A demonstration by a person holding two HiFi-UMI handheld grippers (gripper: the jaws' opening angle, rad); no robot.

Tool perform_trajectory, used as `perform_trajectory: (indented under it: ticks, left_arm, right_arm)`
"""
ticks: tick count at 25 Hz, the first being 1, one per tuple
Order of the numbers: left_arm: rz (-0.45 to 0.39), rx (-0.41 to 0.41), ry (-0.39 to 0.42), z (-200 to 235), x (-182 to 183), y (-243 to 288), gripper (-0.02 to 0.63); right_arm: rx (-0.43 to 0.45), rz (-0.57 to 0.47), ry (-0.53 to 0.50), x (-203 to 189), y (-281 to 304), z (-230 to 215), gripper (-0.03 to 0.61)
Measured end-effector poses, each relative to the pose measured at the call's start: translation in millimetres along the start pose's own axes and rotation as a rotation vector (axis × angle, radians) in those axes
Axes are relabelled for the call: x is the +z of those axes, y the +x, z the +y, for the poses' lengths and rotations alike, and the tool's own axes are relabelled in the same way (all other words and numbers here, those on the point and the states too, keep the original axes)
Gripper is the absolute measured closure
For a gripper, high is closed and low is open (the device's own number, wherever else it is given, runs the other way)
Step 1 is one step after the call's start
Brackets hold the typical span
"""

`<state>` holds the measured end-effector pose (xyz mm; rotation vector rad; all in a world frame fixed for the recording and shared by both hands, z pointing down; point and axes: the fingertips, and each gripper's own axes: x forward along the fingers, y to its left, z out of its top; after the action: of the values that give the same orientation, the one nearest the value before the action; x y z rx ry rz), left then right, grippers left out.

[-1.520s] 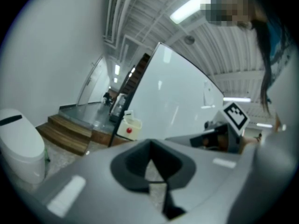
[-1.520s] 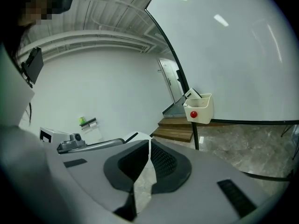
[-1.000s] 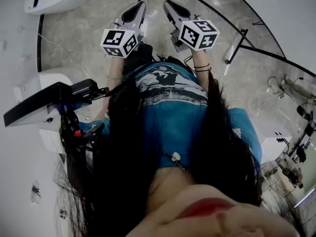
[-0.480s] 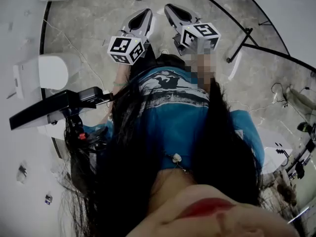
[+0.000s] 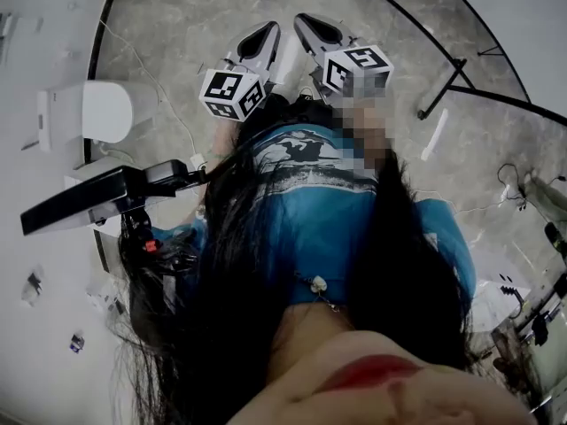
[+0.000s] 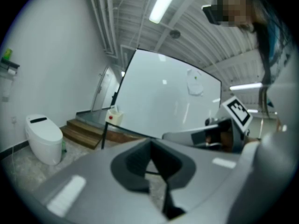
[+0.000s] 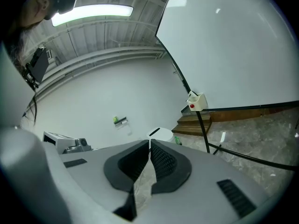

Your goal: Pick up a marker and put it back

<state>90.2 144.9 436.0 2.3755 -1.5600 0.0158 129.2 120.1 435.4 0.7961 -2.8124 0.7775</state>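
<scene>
No marker shows in any view. In the head view my left gripper (image 5: 266,34) and right gripper (image 5: 308,23) are held side by side in front of the person's body, over the stone floor. Both are shut, with nothing between their pads. The left gripper view looks past the left gripper (image 6: 150,144) at a large whiteboard (image 6: 163,101) on a black stand. The right gripper view looks past the right gripper (image 7: 149,143) at the same whiteboard (image 7: 233,45). A small white box with a red spot (image 7: 196,101) hangs at the board's lower corner.
A white rounded unit (image 5: 104,110) stands on the floor at left, also visible as the white unit (image 6: 44,138) by wooden steps (image 6: 86,132). A black flat device on a stand (image 5: 102,200) is close at left. Black stand legs (image 5: 438,91) and cables cross the floor.
The head view has swung, so the floor and white unit slid down and right in the picture. Both grippers stayed shut and side by side, drifting slightly right.
</scene>
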Motion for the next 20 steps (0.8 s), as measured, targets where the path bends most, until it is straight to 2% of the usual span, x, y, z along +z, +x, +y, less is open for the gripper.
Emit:
perform_trajectory:
  ticks: [8, 20]
  left_arm:
    - [-0.026, -0.009, 0.011, 17, 14, -42, 0.614]
    - [-0.040, -0.019, 0.004, 46, 9, -76, 0.614]
  right_arm:
    - [-0.006, -0.017, -0.002, -2, 13, 41, 0.557]
    - [-0.055, -0.036, -0.009, -11, 27, 63, 0.557]
